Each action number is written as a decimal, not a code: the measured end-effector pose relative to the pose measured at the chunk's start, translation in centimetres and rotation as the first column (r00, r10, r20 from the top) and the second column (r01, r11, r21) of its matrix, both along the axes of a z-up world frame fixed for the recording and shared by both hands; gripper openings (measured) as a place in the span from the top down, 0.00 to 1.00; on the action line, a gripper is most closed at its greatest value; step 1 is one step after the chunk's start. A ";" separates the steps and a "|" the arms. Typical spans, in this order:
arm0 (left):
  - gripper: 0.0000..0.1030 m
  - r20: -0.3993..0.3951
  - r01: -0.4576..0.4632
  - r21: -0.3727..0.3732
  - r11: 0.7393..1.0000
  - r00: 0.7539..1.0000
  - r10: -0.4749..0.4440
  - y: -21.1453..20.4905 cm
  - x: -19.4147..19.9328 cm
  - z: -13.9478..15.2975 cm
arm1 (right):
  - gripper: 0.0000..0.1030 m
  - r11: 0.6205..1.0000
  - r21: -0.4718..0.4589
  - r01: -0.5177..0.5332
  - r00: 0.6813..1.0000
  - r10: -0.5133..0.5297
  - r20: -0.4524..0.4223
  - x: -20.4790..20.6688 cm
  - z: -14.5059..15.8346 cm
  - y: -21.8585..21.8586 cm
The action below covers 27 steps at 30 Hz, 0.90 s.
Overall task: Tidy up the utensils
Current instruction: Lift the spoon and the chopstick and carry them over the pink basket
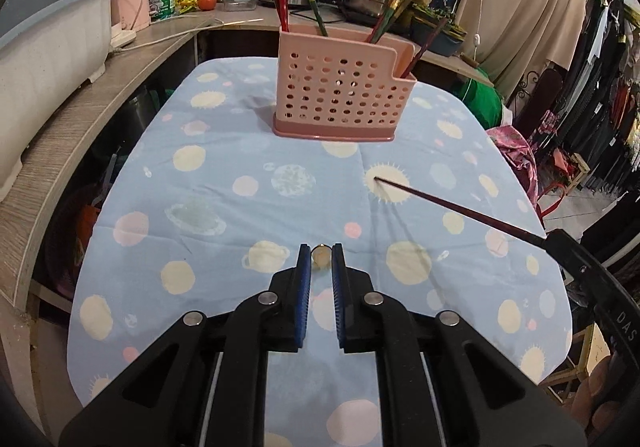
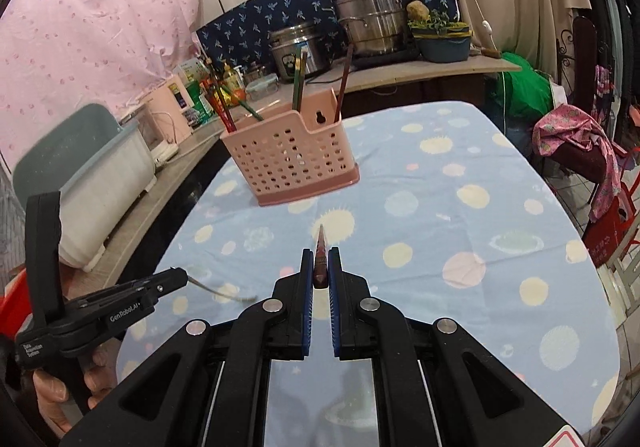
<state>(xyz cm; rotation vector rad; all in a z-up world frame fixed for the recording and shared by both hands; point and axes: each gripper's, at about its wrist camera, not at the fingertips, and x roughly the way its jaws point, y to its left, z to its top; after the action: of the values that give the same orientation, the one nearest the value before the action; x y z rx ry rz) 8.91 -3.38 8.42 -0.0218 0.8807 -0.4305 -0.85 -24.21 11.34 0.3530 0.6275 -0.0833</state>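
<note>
The right tool (image 2: 321,267) is closed on a dark red chopstick (image 2: 320,261), whose long axis points straight ahead from it, toward the pink holder (image 2: 290,163). The left tool (image 1: 321,261) holds a thin pale utensil (image 1: 321,254) seen end-on; I cannot tell which kind. The holder stands ahead of both tools on the bench (image 2: 460,207), and several chopsticks (image 2: 298,81) lean in its compartments. I judge the right tool is nearer for the insertion.

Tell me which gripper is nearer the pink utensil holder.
Cannot say for sure; both sit well back from the pink utensil holder. The left gripper faces it gripping a pale utensil; the right gripper points its dark chopstick at it.
</note>
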 end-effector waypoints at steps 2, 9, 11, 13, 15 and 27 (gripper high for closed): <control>0.91 0.016 0.002 -0.003 1.000 1.000 -0.002 -0.1 0.4 0.9 | 0.93 1.000 0.010 0.002 1.000 -0.002 0.025 0.6 1.1 -0.4; 1.00 0.052 0.014 -0.012 1.000 0.999 -0.014 -0.6 2.3 3.3 | 0.93 0.999 0.034 0.005 0.995 -0.009 0.103 3.2 4.7 -2.0; 1.00 0.065 0.017 -0.010 1.000 0.998 -0.016 -0.7 2.7 3.9 | 0.93 1.000 0.027 0.003 0.993 -0.006 0.119 3.7 5.6 -2.1; 1.00 0.078 0.016 -0.010 1.000 0.997 -0.015 -0.7 3.2 4.4 | 0.93 1.000 0.017 0.003 0.990 -0.006 0.140 4.2 6.5 -2.2; 1.00 0.080 0.007 -0.015 1.000 0.997 -0.006 -0.3 3.7 4.8 | 0.93 1.000 0.011 0.006 0.988 -0.008 0.154 4.4 7.0 -2.3; 0.63 -0.112 -0.125 0.005 0.992 0.986 0.125 4.3 6.9 -3.3 | 0.93 0.998 0.066 0.014 0.993 -0.022 0.115 4.4 5.2 -2.7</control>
<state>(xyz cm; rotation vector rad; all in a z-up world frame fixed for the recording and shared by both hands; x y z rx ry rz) 15.80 0.90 5.10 -0.1040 0.9833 -0.3148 3.55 -26.93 16.53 0.4232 0.5136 -0.0592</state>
